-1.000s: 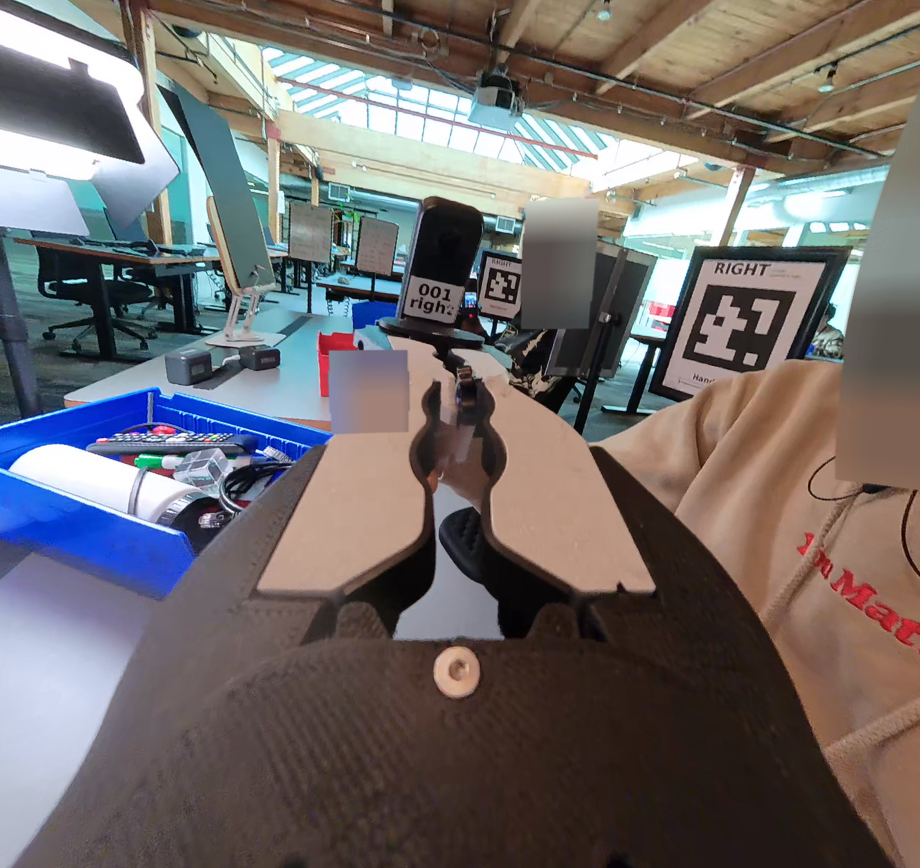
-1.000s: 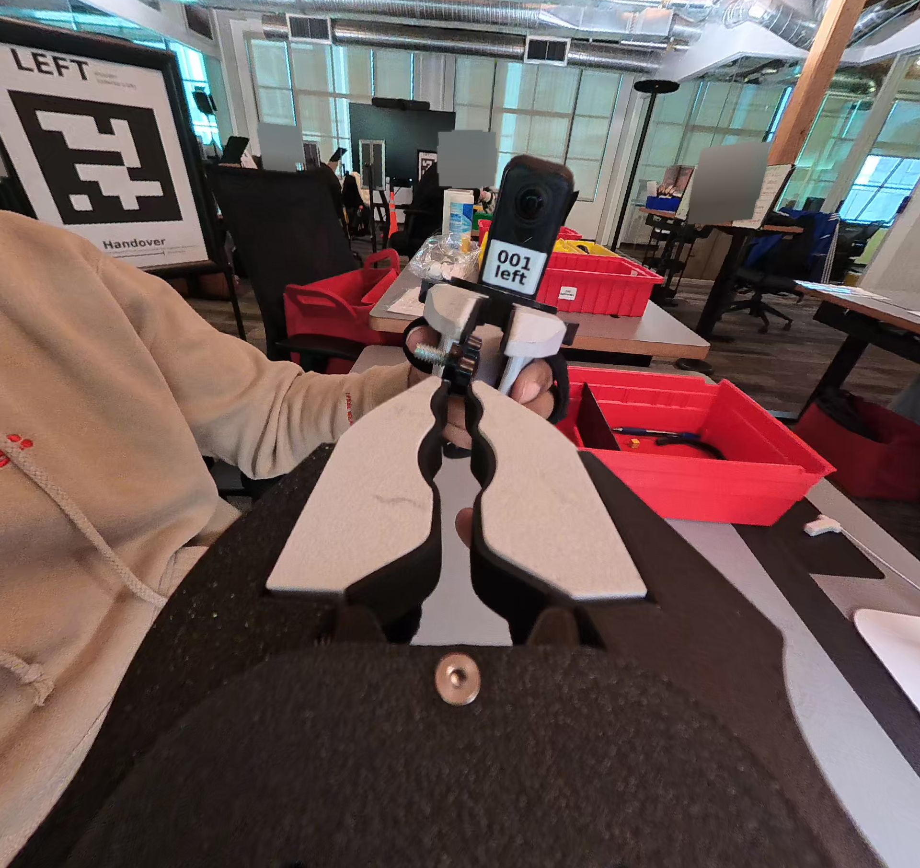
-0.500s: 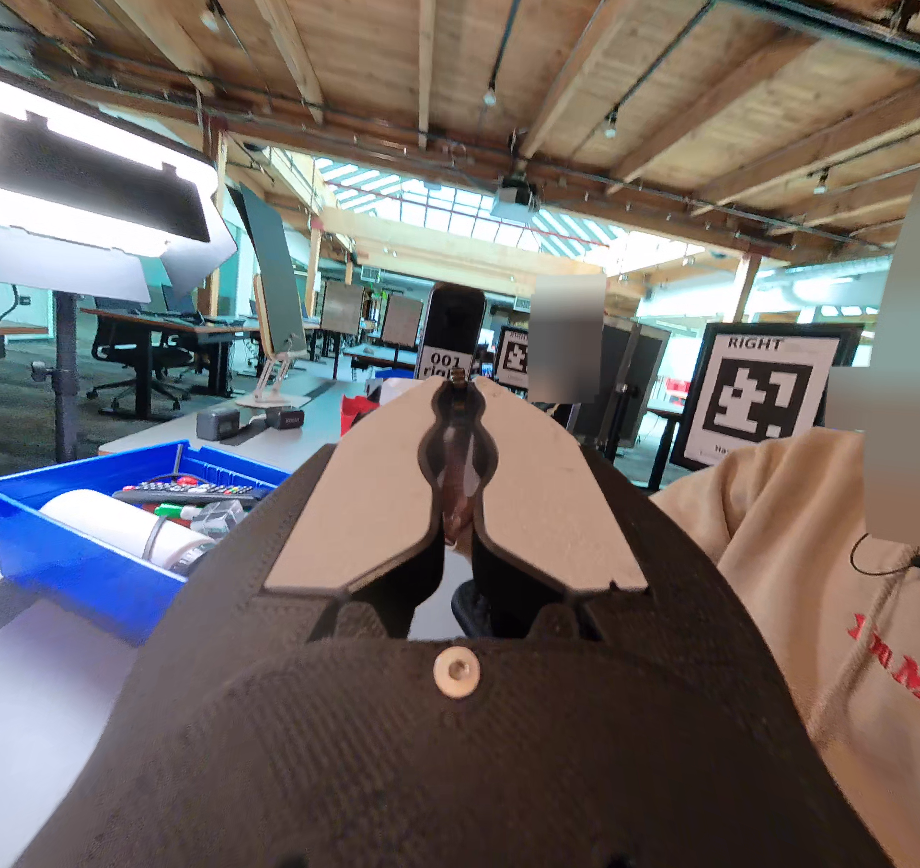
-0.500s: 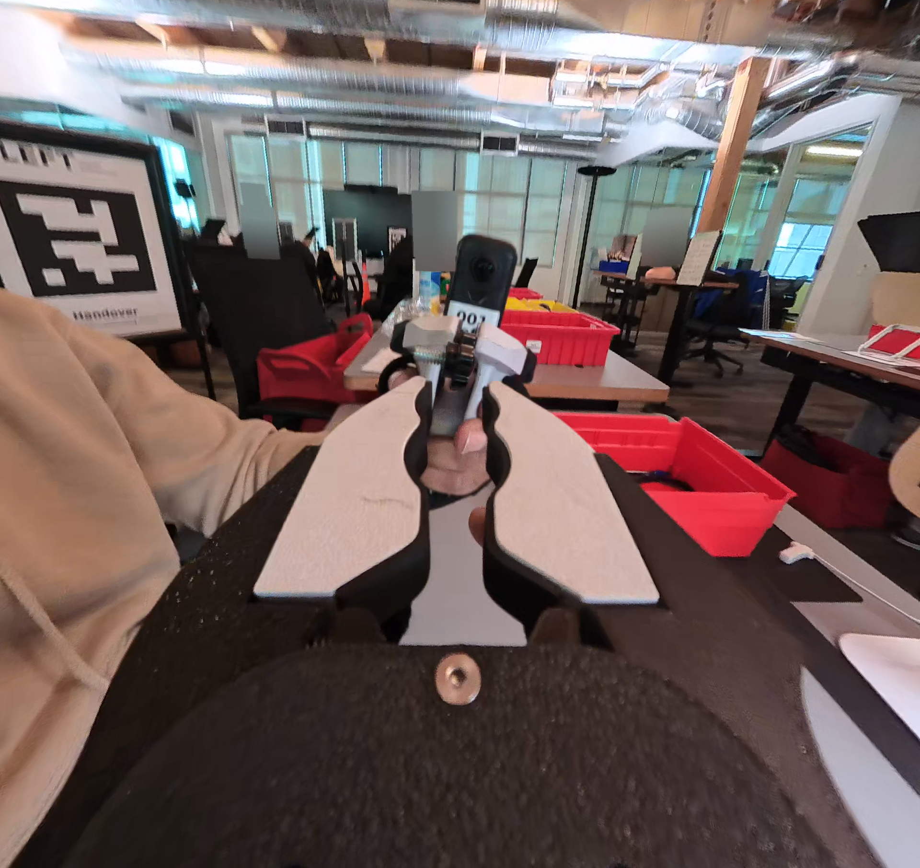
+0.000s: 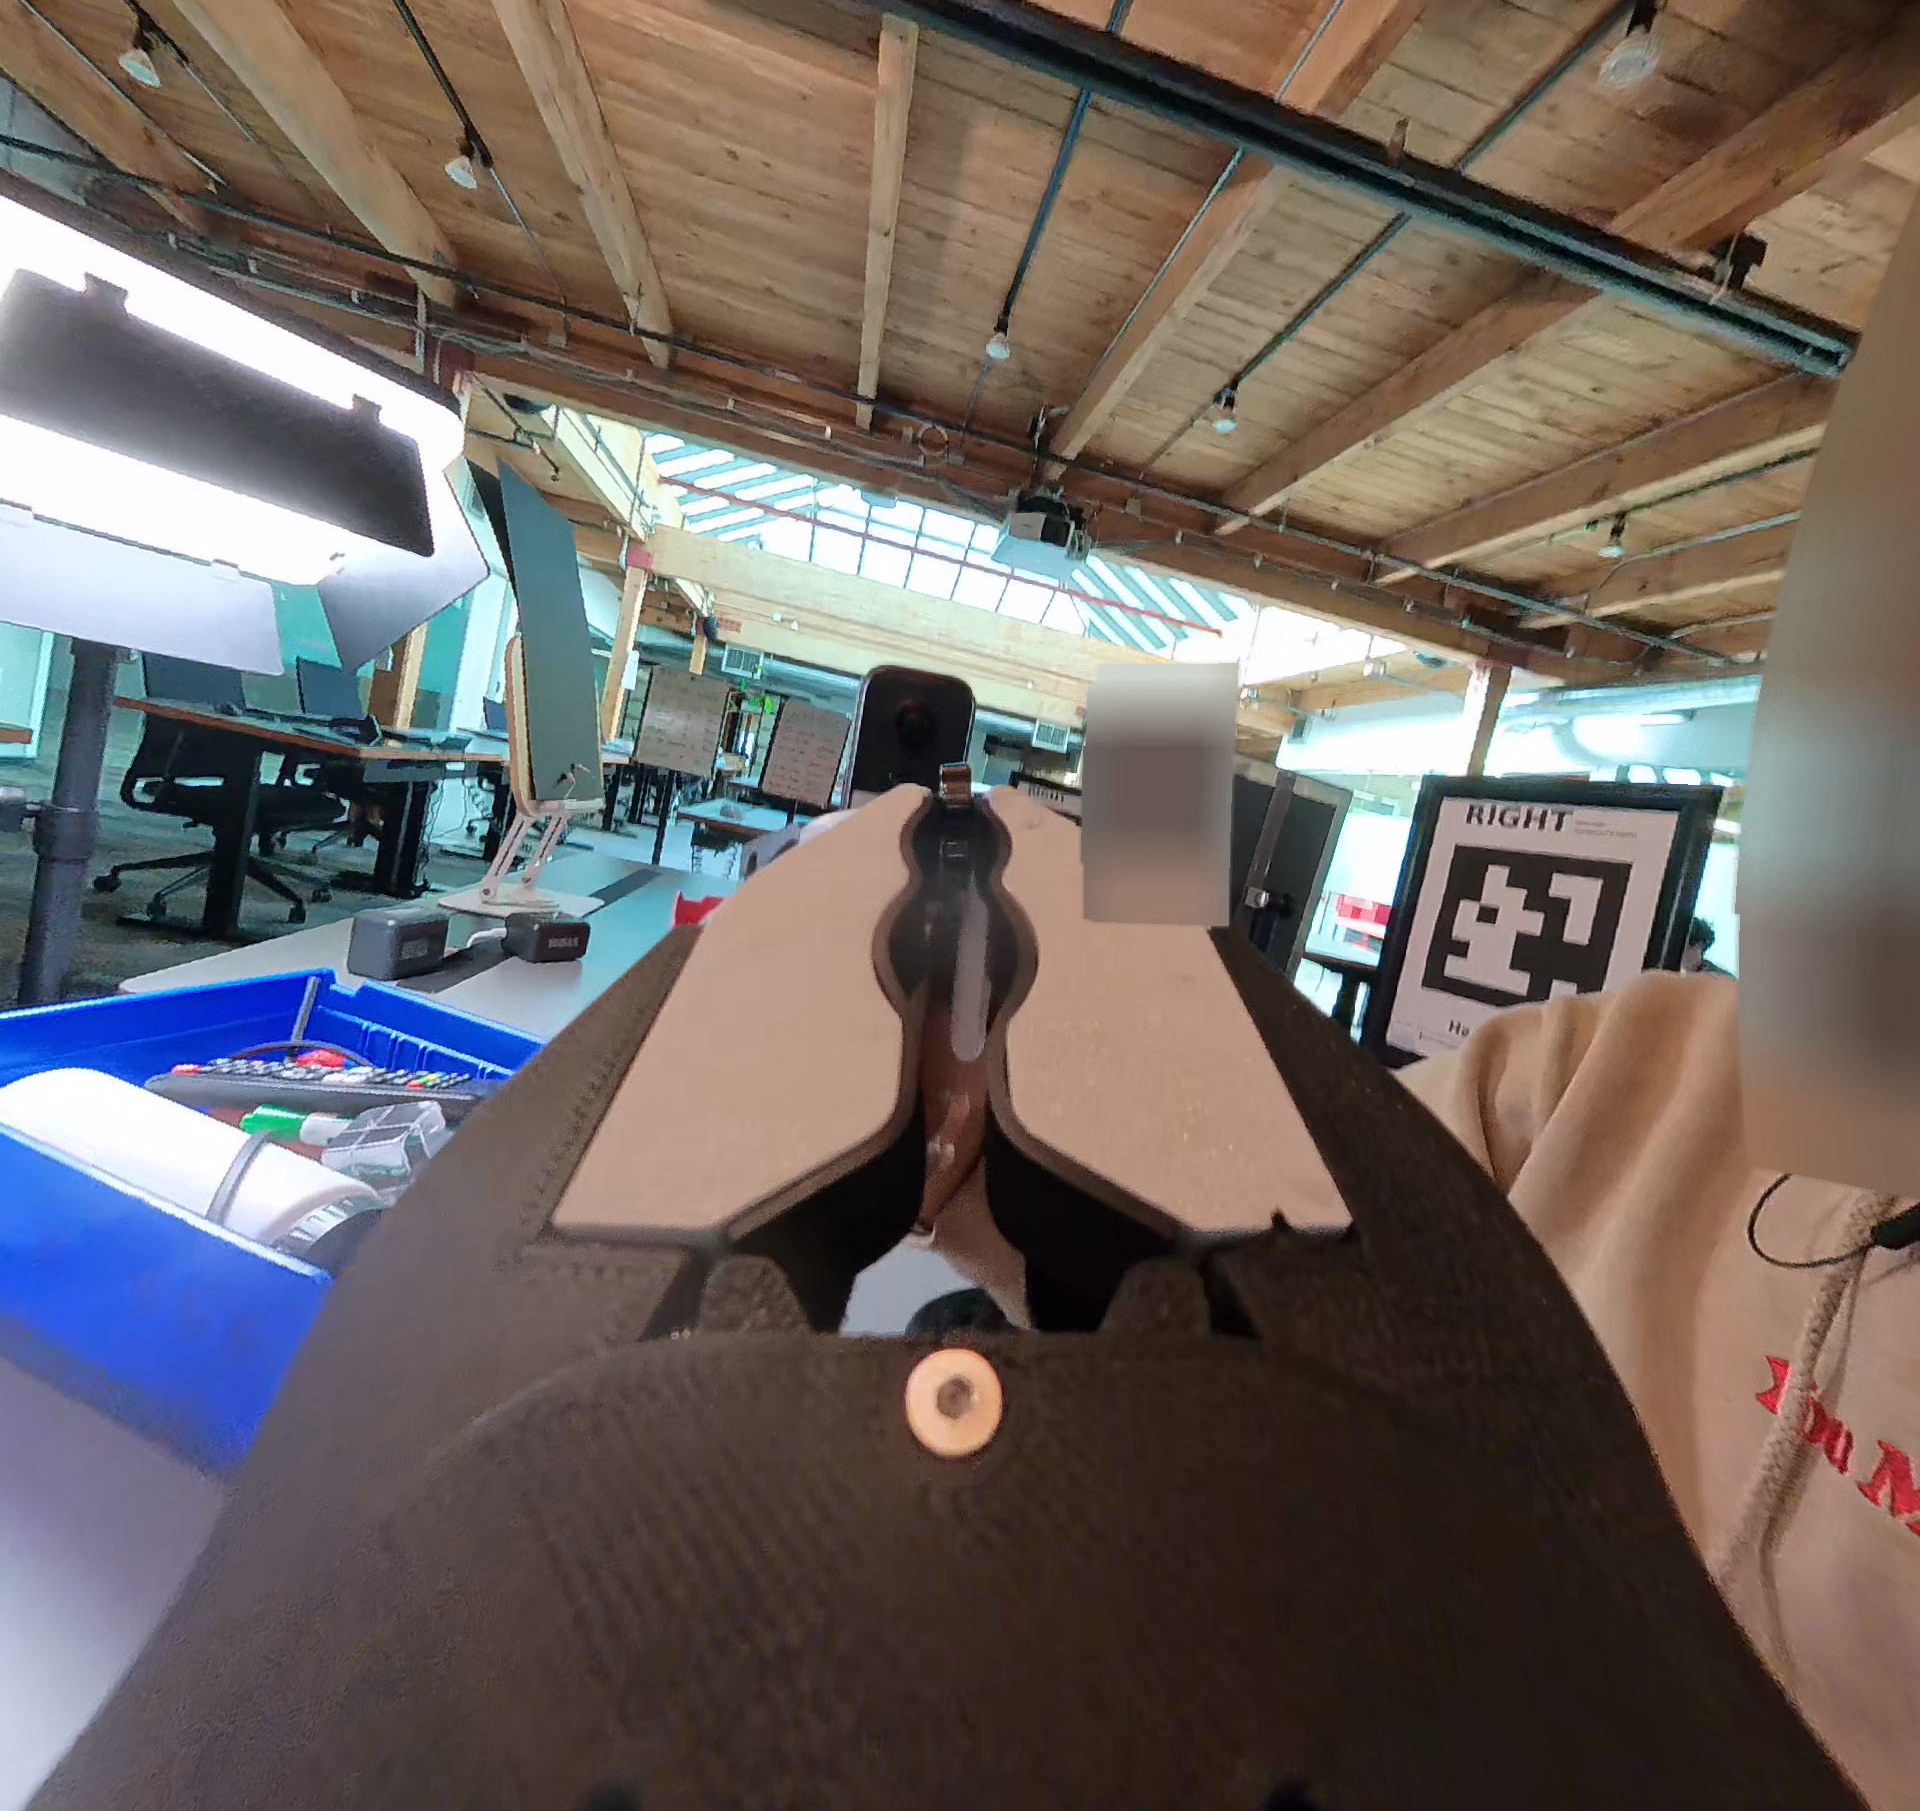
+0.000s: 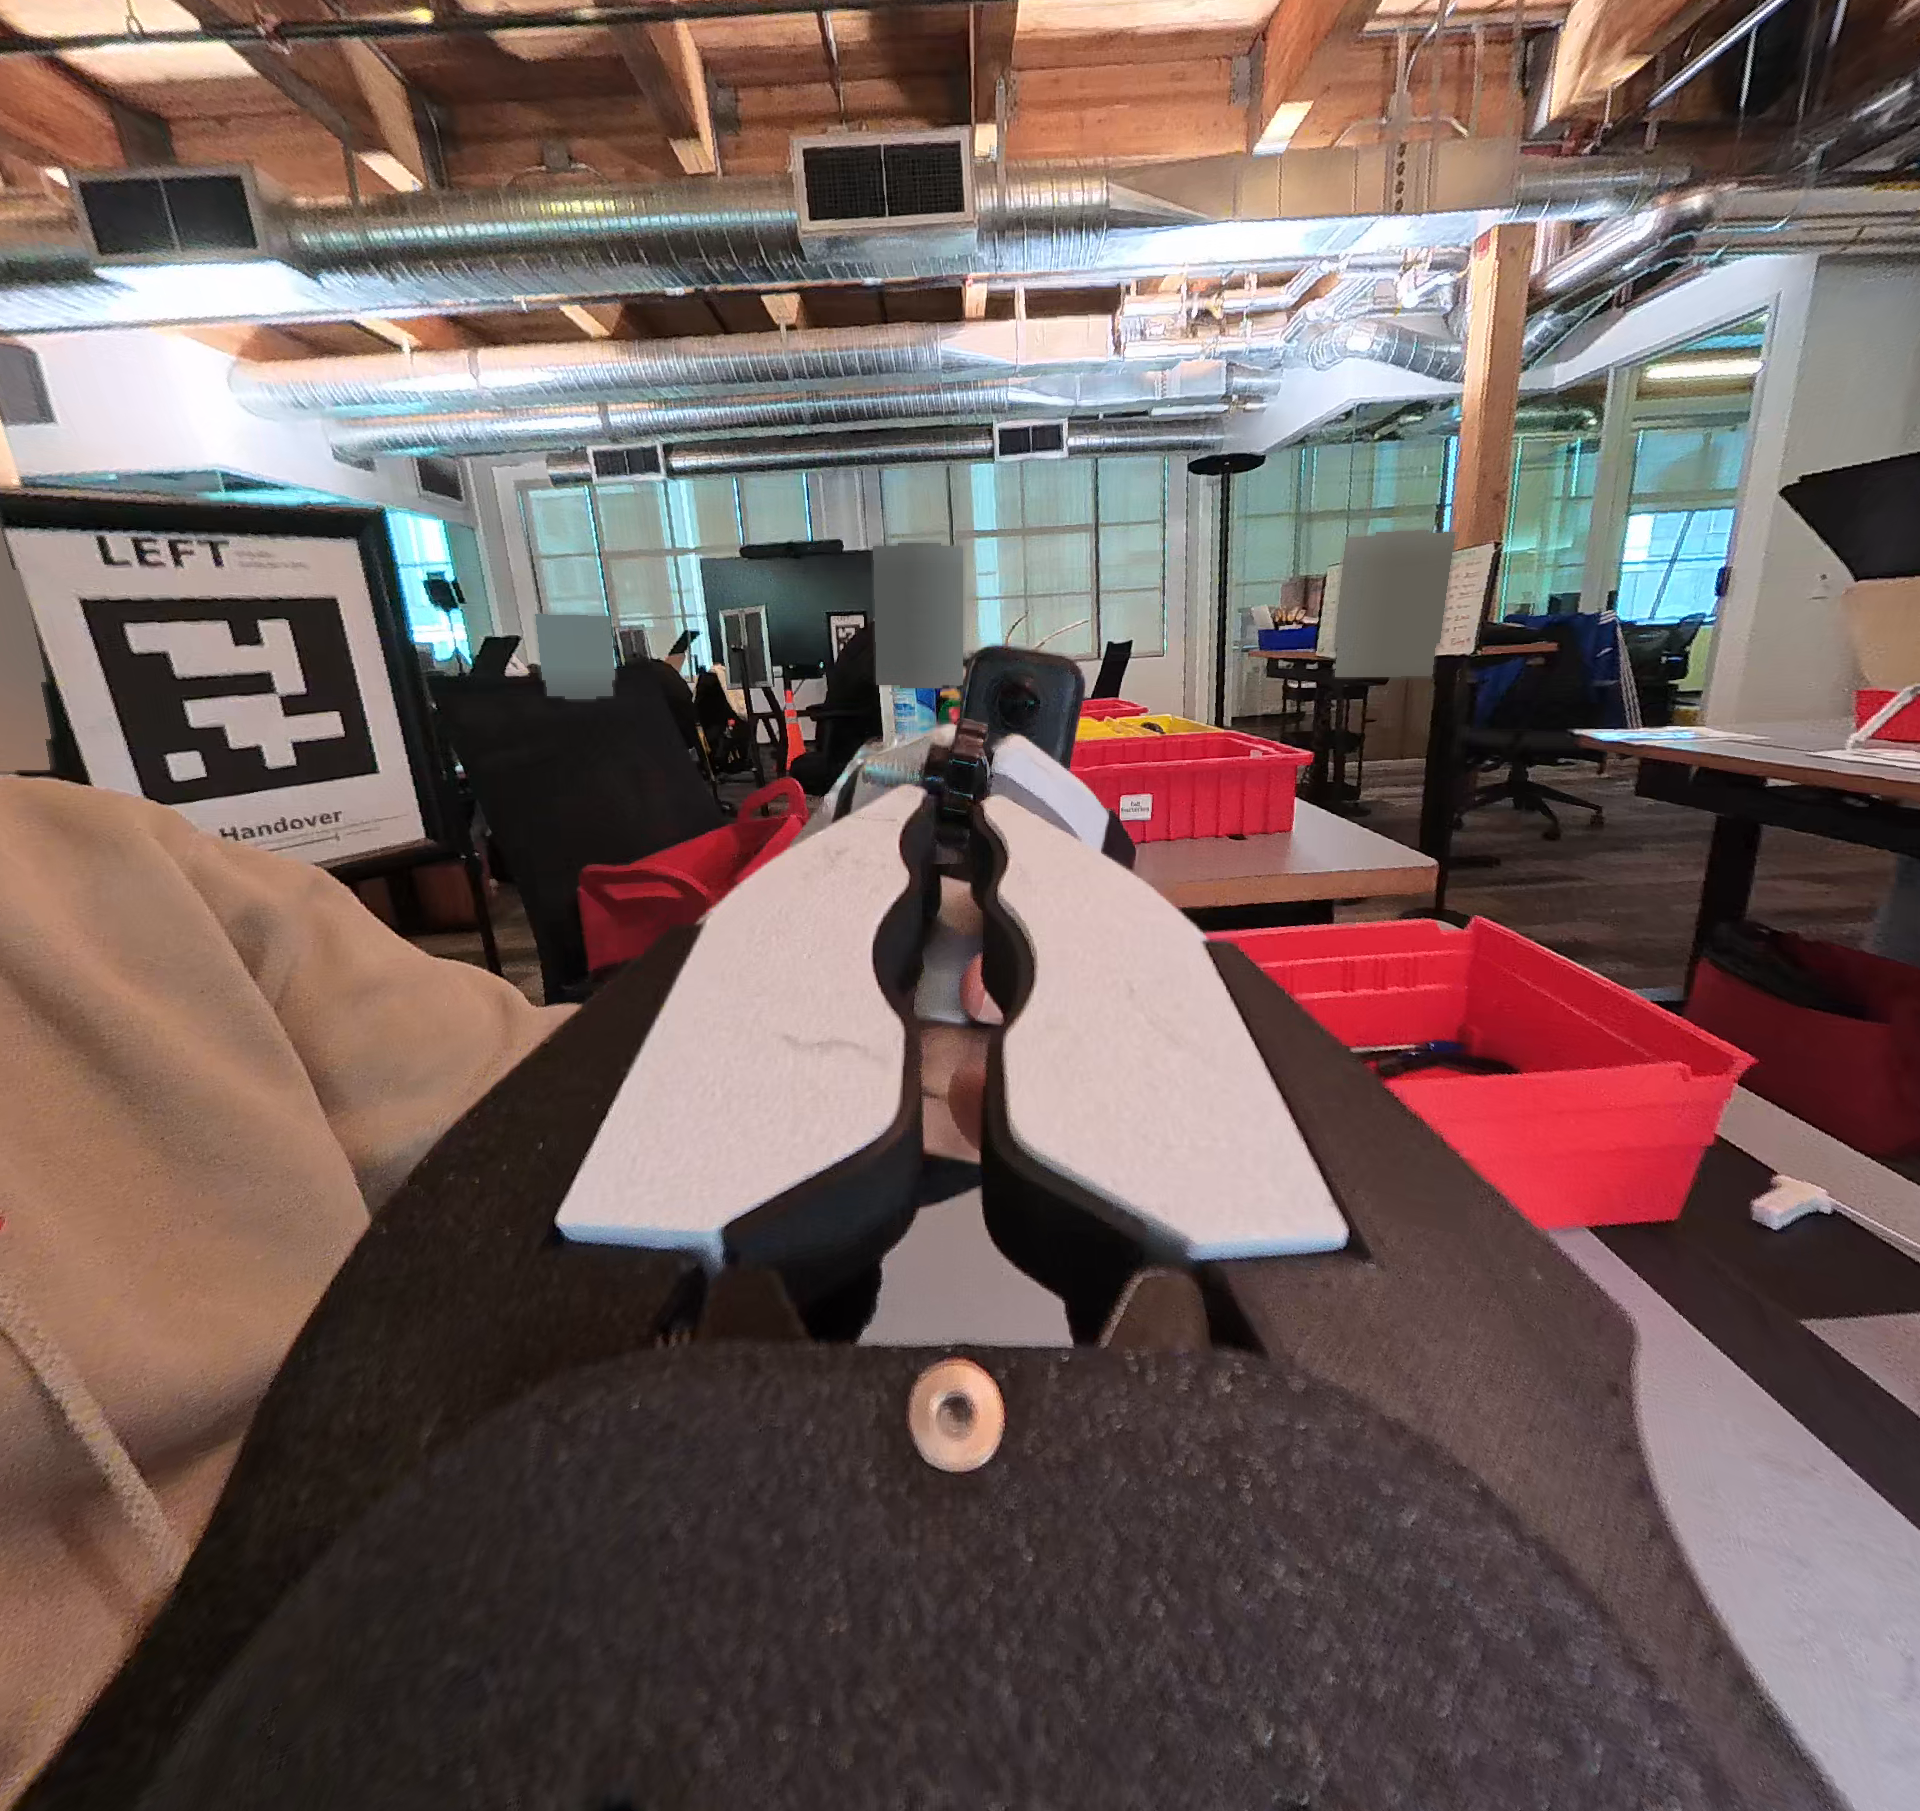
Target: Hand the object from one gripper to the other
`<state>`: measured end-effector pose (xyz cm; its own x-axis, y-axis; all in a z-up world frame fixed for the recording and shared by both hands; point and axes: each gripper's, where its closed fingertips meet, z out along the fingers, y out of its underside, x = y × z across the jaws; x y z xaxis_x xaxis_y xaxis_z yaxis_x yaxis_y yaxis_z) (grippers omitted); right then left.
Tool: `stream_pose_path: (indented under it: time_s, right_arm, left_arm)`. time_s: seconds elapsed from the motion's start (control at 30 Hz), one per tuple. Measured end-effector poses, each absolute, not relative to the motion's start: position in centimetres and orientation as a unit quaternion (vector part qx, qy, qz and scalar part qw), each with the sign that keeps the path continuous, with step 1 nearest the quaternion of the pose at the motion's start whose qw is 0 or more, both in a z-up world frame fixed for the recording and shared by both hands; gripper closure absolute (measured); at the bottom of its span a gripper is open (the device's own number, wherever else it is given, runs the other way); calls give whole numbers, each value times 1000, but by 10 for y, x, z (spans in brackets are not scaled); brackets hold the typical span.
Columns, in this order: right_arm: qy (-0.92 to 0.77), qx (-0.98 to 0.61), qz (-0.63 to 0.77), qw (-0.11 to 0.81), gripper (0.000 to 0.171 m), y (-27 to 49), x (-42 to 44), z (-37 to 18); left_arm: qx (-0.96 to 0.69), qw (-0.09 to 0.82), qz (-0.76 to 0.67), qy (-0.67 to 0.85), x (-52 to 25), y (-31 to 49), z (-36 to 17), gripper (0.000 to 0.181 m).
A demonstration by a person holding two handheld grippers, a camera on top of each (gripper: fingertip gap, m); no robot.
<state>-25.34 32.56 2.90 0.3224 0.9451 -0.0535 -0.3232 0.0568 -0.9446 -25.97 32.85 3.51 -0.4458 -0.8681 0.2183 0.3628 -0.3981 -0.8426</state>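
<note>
Handover, mid-step. Both tools meet tip to tip on the small black metal fitting (image 6: 961, 769), carried in the air between them.

- Left gripper (image 5: 954, 805): jaws drawn in to a slit, tips pinching the fitting (image 5: 954, 787), which pokes out just past them.
- Right gripper (image 6: 954, 805): jaws likewise nearly closed, tips pressed on the fitting's near side. Contact looks made on both pads, but grip firmness can't be judged.
- Key relation: the fitting sits dead ahead of both jaw pairs, on the centre line, at the very tips and no deeper. Its silver threaded bolt (image 6: 891, 774) juts sideways to the left in the right wrist view, so the long axis runs across the jaws, not along them. Neither tool is nearer; both are at the fitting.
- The left tool's white fingers (image 6: 1049, 790) show just behind the fitting, opp. side.

Materials: grey matte foam-like pads with wavy inner edges on black textured bodies. The fitting is hard, small and prob. slippery.

Judgement: next comes the release by one side. Risk is a twist about the bolt if the grip is shallow.
</note>
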Motion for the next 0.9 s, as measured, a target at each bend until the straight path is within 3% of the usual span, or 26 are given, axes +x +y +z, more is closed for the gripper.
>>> stream_pose_path:
  time_s: [0.03,0.17,0.53,0.73,0.9]
  right_arm:
    - [-328,-491,481,648,166,325,-253,28]
    - [-378,-538,430,619,166,322,-254,18]
    - [-440,-596,382,553,166,317,-261,-10]
    - [-454,-590,380,550,166,313,-263,-12]
    - [-426,-559,389,595,166,316,-259,4]
  left_arm:
    - [-342,401,-759,383,-260,328,34,176]
    - [-374,402,-715,433,-261,330,29,168]
    - [-409,370,-615,563,-263,317,-3,172]
    - [-406,340,-626,572,-265,312,-6,175]
    - [-392,370,-653,531,-262,315,11,176]
